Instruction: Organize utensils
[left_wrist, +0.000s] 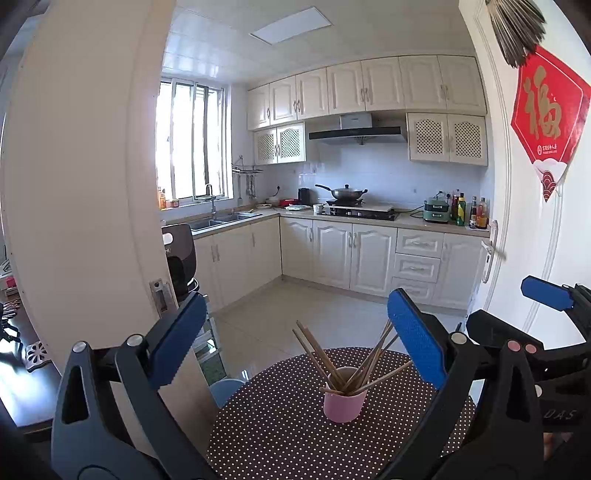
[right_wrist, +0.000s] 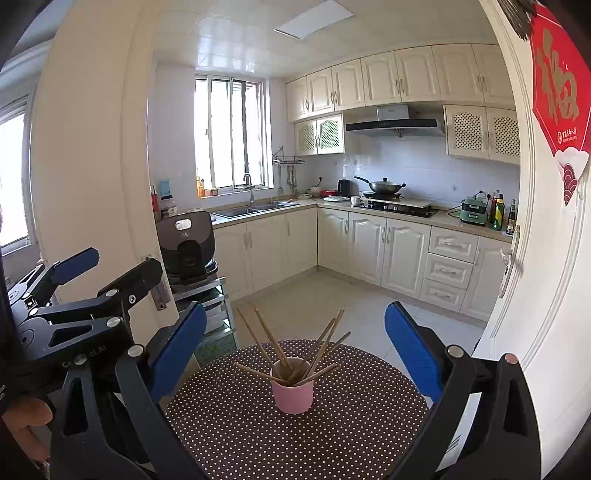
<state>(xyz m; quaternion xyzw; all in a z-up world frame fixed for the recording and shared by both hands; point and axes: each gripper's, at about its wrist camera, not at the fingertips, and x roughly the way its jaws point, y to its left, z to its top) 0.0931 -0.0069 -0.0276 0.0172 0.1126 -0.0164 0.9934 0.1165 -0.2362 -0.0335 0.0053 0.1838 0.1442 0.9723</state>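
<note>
A pink cup (left_wrist: 344, 405) stands upright on a round table with a brown polka-dot cloth (left_wrist: 277, 424). Several wooden chopsticks (left_wrist: 354, 360) stand in it, fanned out. The cup (right_wrist: 292, 396), the chopsticks (right_wrist: 295, 347) and the cloth (right_wrist: 240, 424) also show in the right wrist view. My left gripper (left_wrist: 297, 339) is open and empty, held above and in front of the cup. My right gripper (right_wrist: 295, 341) is open and empty, at a similar height. The right gripper shows at the right edge of the left wrist view (left_wrist: 517, 317), and the left gripper at the left of the right wrist view (right_wrist: 88, 269).
A cream door frame (left_wrist: 92, 184) stands close on the left and a white door (left_wrist: 535, 221) with a red poster on the right. Behind the table lie a tiled kitchen floor (left_wrist: 295, 314), counters with a sink (left_wrist: 221, 218) and a stove with a wok (left_wrist: 347, 194). A black appliance (right_wrist: 188, 243) sits on a rack.
</note>
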